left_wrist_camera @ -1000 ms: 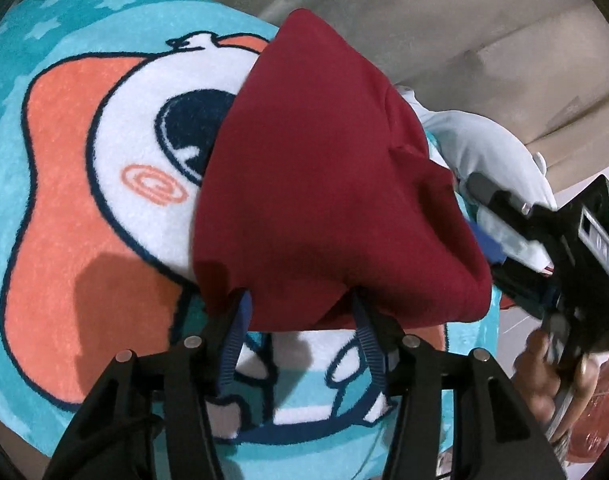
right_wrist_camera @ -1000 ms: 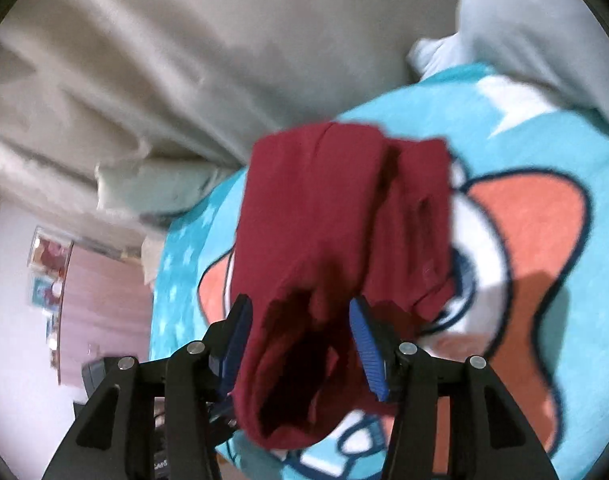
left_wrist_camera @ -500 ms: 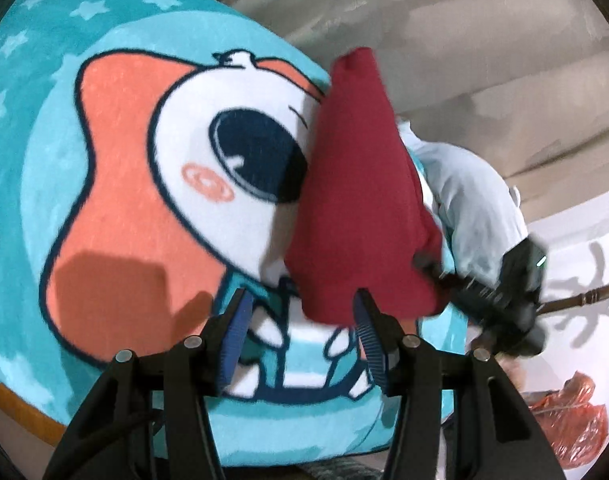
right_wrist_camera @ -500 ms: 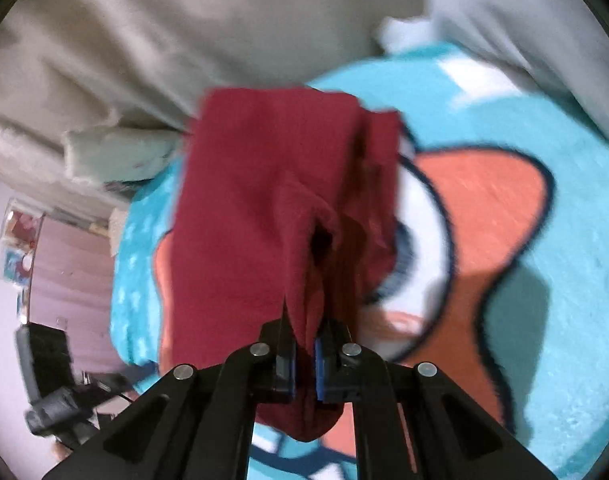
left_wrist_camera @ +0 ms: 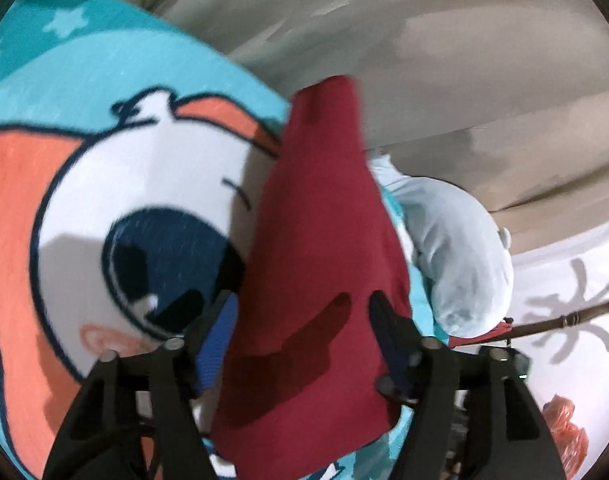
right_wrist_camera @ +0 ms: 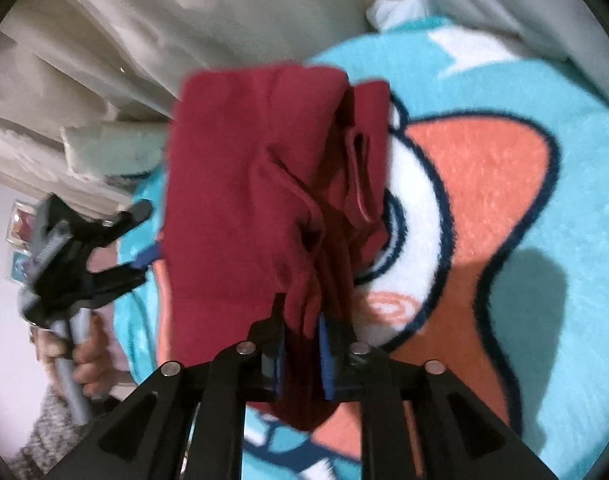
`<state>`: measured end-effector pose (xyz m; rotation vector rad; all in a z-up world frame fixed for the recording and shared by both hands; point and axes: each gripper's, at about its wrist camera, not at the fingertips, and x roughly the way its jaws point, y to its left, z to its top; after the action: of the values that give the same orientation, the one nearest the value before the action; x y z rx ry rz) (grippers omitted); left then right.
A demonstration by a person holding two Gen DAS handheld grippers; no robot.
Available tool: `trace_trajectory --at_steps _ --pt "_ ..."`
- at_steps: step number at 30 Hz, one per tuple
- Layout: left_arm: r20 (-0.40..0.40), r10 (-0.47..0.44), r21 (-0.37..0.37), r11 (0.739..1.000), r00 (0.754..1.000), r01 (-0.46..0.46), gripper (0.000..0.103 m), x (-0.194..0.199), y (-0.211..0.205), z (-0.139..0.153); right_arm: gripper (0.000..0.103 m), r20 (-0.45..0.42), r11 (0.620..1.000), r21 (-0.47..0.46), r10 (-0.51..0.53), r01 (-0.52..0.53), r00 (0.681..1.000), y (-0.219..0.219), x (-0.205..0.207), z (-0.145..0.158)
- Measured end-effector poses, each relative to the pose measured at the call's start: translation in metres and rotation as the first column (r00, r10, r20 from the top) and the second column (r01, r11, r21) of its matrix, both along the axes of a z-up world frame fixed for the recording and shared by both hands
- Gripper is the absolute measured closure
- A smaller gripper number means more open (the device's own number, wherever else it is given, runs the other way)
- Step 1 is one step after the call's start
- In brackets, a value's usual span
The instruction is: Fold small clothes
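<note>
A dark red garment (left_wrist_camera: 320,264) hangs bunched above the turquoise cartoon blanket (left_wrist_camera: 104,80). My right gripper (right_wrist_camera: 302,354) is shut on the garment's (right_wrist_camera: 244,200) lower folds and holds it up. My left gripper (left_wrist_camera: 304,332) is open, its fingers wide apart on either side of the hanging cloth, which fills the gap between them. The left gripper also shows in the right wrist view (right_wrist_camera: 140,236), open, at the garment's left edge, held by a hand.
The blanket (right_wrist_camera: 544,240) lies over a bed with beige bedding (left_wrist_camera: 464,60) behind. A pale blue plush toy (left_wrist_camera: 460,256) lies at the blanket's right edge. An orange bag (left_wrist_camera: 568,432) sits low at the right.
My right gripper has shut on the red garment and lifted it. My left gripper has moved in so that the hanging cloth lies between its open fingers.
</note>
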<state>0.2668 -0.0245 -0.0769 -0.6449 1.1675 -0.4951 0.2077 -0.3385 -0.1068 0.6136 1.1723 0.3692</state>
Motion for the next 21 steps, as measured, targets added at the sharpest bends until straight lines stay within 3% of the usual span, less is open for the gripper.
trace_trajectory --at_steps 1,3,5,6,9,11,13,14,15,17,20,21 --pt "0.01 -0.008 0.001 1.0 1.0 0.008 0.031 0.001 0.0 0.001 0.071 0.024 1.0 0.013 -0.009 0.009 1.0 -0.002 -0.002 0.012" --pt "0.02 -0.021 0.009 1.0 1.0 0.021 0.031 0.003 0.0 0.004 0.041 0.072 0.999 0.015 -0.031 0.03 0.997 -0.008 -0.001 0.03" --pt "0.03 -0.024 0.016 1.0 0.999 0.023 0.03 0.007 0.003 0.004 0.027 0.118 0.997 -0.029 -0.074 0.078 0.99 -0.011 0.01 0.041" --pt "0.03 -0.021 0.016 1.0 0.999 0.02 0.029 0.008 0.005 0.003 0.026 0.131 0.993 -0.059 -0.089 0.098 0.987 -0.011 0.017 0.042" --pt "0.015 -0.008 0.017 1.0 1.0 0.008 0.023 0.019 0.01 -0.011 0.026 0.078 0.987 -0.132 -0.081 0.091 0.994 -0.006 0.048 0.019" --pt "-0.028 -0.046 0.002 0.999 0.999 0.046 0.02 0.025 0.001 -0.03 0.026 0.027 0.986 -0.137 -0.087 0.09 0.996 -0.005 0.066 -0.004" --pt "-0.102 -0.116 -0.042 0.993 0.988 0.112 0.023 0.027 -0.015 -0.05 0.033 -0.035 0.996 -0.016 -0.092 0.091 0.995 -0.003 0.076 -0.028" --pt "-0.124 -0.141 -0.068 0.989 0.982 0.133 0.023 0.024 -0.023 -0.055 0.043 -0.056 0.995 0.037 -0.095 0.097 0.994 -0.003 0.078 -0.033" --pt "-0.092 -0.137 -0.038 0.99 0.986 0.134 0.024 0.02 -0.028 -0.049 0.055 -0.055 0.992 0.06 -0.108 0.111 0.993 -0.002 0.077 -0.033" --pt "-0.06 -0.159 -0.038 0.987 0.985 0.157 0.032 0.016 -0.03 -0.036 0.064 -0.04 0.991 0.083 -0.104 0.107 0.994 0.004 0.079 -0.02" --pt "-0.039 -0.162 -0.065 0.985 0.986 0.16 0.036 0.02 -0.02 -0.007 0.066 0.008 0.988 0.12 -0.099 0.097 0.995 0.013 0.085 0.01" --pt "-0.022 -0.164 -0.043 0.986 0.986 0.163 0.036 0.023 -0.018 0.003 0.066 0.026 0.987 0.128 -0.101 0.097 0.995 0.017 0.088 0.017"
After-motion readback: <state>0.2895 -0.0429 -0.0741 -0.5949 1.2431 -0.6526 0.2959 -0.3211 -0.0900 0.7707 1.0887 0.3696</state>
